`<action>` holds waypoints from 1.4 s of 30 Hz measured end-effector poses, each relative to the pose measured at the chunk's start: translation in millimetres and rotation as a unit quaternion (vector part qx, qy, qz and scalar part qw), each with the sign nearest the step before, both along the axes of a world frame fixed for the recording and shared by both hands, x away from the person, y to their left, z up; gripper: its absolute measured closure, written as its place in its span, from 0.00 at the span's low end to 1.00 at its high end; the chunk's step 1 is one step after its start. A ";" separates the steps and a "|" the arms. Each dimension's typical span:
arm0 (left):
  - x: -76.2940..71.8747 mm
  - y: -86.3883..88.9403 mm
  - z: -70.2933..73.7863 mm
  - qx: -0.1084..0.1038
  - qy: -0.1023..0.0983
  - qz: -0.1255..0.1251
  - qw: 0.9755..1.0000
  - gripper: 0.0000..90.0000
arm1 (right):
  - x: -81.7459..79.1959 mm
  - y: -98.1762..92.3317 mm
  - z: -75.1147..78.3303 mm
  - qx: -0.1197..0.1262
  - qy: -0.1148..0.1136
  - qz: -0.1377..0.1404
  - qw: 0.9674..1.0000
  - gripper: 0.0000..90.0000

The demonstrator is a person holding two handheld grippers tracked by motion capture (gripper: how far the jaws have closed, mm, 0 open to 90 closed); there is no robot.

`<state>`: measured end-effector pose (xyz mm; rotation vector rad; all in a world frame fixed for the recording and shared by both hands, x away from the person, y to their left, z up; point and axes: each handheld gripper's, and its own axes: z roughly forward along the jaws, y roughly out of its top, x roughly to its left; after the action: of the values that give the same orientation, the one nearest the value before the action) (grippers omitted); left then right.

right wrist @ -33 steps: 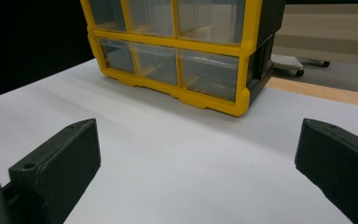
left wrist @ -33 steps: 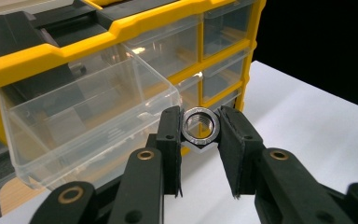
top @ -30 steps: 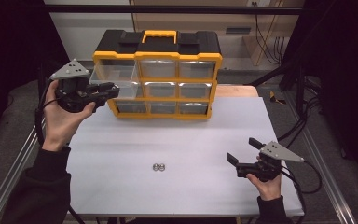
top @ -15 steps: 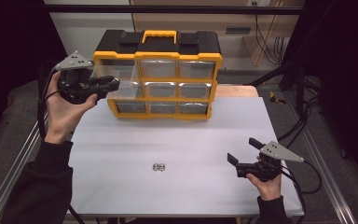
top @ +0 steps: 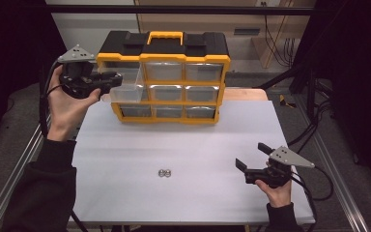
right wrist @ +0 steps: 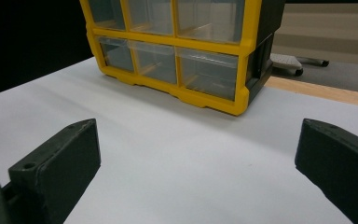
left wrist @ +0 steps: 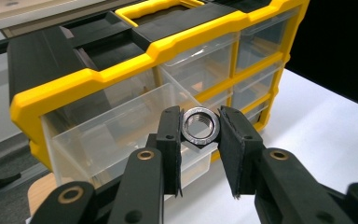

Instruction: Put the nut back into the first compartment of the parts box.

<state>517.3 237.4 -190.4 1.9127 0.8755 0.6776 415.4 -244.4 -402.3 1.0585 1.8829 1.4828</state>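
Left tool (left wrist: pixel 200 135) is clamped on a steel hex nut (left wrist: pixel 200 127), held up by the open top-left drawer (top: pixel 125 87) of the yellow organizer (top: pixel 166 79) at the counter's (top: pixel 125 154) far edge. Grip is on the nut's outer edges with little pad contact, so any twist could pop it loose. Nut sits near the drawer's front lip; released here, it may clip the clear wall and bounce onto the counter. Tool may also nudge the drawer farther out. Right tool (top: pixel 255 162) has jaws wide apart, empty, near the counter's near right corner. Two more nuts (top: pixel 164 172) lie near the near edge, mid-counter.
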 end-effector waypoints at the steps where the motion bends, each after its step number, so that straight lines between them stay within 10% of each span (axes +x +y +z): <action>1: 0.8 0.3 0.4 0.000 0.000 0.001 1.000 0.78 | 0.0 0.0 0.0 0.000 0.000 0.000 1.000 0.01; 42: 50.8 5.7 -25.2 0.022 0.026 0.052 0.998 0.78 | 0.3 0.2 -0.4 -0.003 0.001 0.002 1.000 0.01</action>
<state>568.1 243.0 -215.5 1.9421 1.0064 0.7160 415.7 -244.2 -402.7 1.0538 1.8912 1.4777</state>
